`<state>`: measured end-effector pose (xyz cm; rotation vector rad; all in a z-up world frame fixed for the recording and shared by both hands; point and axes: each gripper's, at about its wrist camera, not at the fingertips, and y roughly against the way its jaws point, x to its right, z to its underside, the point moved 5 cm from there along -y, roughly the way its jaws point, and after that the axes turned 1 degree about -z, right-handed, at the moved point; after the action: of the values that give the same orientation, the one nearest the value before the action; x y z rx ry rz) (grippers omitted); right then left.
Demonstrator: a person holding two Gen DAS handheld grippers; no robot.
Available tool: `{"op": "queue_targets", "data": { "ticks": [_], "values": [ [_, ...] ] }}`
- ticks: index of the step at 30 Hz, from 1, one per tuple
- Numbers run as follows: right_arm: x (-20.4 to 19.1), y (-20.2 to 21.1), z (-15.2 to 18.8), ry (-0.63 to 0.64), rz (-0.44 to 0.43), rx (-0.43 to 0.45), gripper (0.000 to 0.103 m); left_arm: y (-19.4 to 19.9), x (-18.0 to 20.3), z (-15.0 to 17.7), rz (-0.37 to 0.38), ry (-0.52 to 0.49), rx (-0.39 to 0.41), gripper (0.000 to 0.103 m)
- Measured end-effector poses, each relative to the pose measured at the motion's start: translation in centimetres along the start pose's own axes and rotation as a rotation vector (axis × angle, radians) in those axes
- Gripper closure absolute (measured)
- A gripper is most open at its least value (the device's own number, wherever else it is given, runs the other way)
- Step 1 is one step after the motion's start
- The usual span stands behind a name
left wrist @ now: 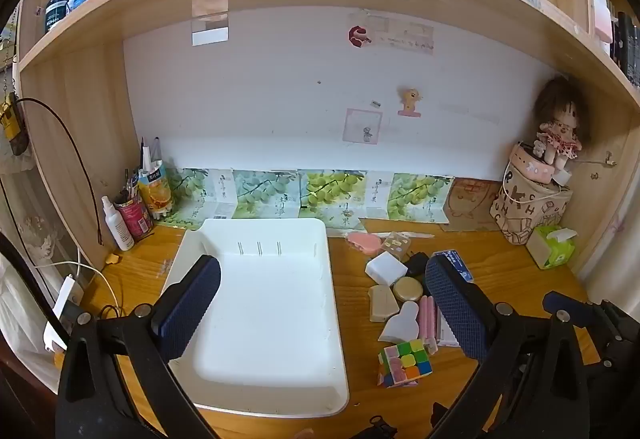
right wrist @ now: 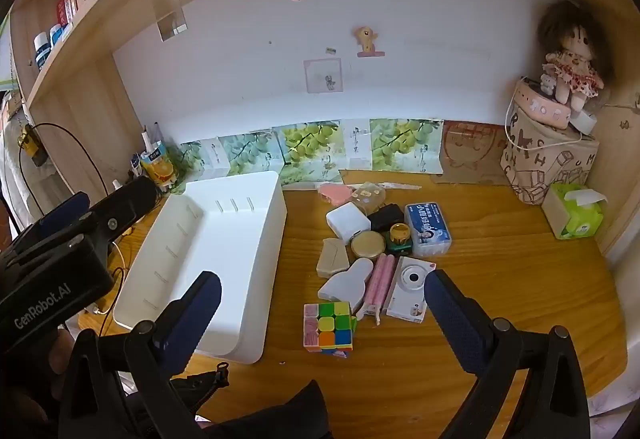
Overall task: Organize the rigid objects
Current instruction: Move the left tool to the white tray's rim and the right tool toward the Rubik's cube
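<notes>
White tray (left wrist: 256, 319) on the desk, clutter beside it.
Left gripper (left wrist: 320, 311) and right gripper (right wrist: 320, 319) both gape wide, holding nothing; cube (right wrist: 329, 326) near the tray.

Wooden desk (right wrist: 500, 259) carries white tray (right wrist: 224, 239), cube (right wrist: 329, 327), trinkets.

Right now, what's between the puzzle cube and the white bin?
Only bare wooden desk separates the puzzle cube from the white bin, clearest in the right wrist view.
</notes>
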<state>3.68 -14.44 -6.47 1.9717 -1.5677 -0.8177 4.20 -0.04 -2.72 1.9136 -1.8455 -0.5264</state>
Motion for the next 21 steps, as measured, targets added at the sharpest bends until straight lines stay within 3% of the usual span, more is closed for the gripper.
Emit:
{"op": "queue_targets", "data": {
  "ticks": [14, 21],
  "values": [
    [0.3, -0.6, 0.6, -0.004, -0.016, -0.036, 0.001, 0.7, -1.0, 1.2, 0.015, 0.05, -0.024, 0.001],
    [0.7, -0.8, 1.3, -0.013, -0.032, -0.064, 0.001, 0.1, -0.9, 1.9, -0.008, 0.091, -0.084, 0.001]
  ]
}}
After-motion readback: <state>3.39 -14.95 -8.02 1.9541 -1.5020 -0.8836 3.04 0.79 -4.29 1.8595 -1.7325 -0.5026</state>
